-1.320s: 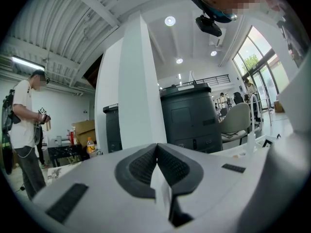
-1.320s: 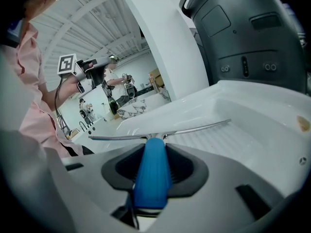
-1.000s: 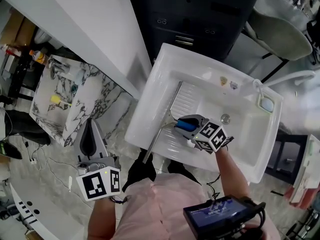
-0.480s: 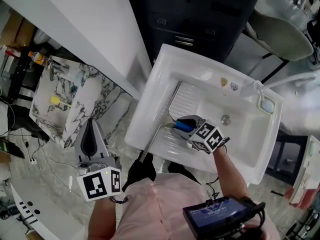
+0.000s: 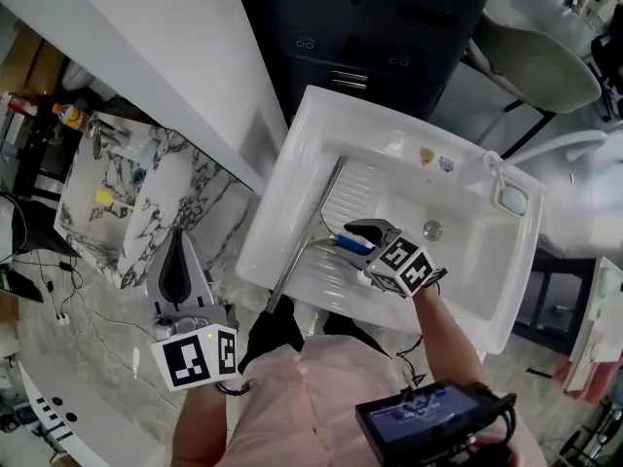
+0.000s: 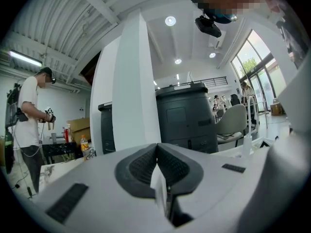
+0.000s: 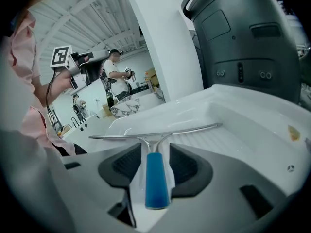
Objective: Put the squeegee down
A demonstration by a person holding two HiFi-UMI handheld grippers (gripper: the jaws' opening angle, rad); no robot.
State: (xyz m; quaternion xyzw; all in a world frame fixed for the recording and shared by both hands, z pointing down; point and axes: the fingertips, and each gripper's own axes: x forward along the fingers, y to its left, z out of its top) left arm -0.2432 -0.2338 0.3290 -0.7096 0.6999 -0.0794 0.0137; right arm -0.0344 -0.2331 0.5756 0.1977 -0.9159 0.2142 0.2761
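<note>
The squeegee (image 5: 352, 246) has a blue handle and a long metal blade that lies across the ribbed left side of the white sink basin (image 5: 292, 144). My right gripper (image 5: 357, 235) hovers over the basin with the blue handle (image 7: 156, 178) between its jaws. The jaws are opening, and a gap shows on each side of the handle. The blade (image 7: 160, 131) stretches crosswise just ahead of the fingertips. My left gripper (image 5: 178, 243) hangs to the left of the sink, off its rim, pointing level, shut with nothing in it (image 6: 156, 149).
A drain (image 5: 432, 229) and a curved faucet (image 5: 545, 149) lie at the basin's right. Behind the sink stands a dark cabinet (image 5: 370, 27). A white wall panel (image 5: 146, 56) and a marble-patterned sink (image 5: 117, 193) are at the left. Another person (image 6: 29, 125) stands far off.
The right gripper's jaws have spread away from the blue handle, which they held a second ago. The squeegee's blade stays on the ribbed basin side. The left gripper has not moved.
</note>
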